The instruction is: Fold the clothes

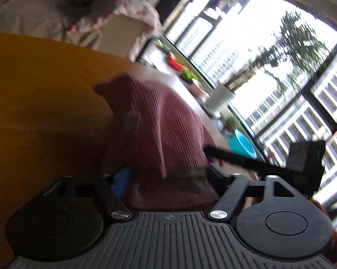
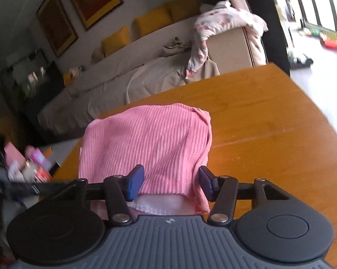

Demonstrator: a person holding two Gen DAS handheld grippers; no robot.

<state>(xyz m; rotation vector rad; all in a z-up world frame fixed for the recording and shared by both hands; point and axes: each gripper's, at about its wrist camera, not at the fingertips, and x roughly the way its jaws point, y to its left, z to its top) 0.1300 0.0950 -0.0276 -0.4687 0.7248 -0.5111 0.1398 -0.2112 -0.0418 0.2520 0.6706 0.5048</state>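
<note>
Right wrist view: the folded pink ribbed knit garment (image 2: 146,145) lies on the orange-brown wooden bench (image 2: 269,123), its near hem between the blue pads of the right hand-held gripper (image 2: 171,185), whose jaws stand partly apart and straddle the cloth without visibly pinching it, probably to take or square that edge. Left wrist view: the left hand-held gripper (image 1: 168,179) stands wide around the same garment. Its long axis seems to run away from both cameras, open hem nearest.
</note>
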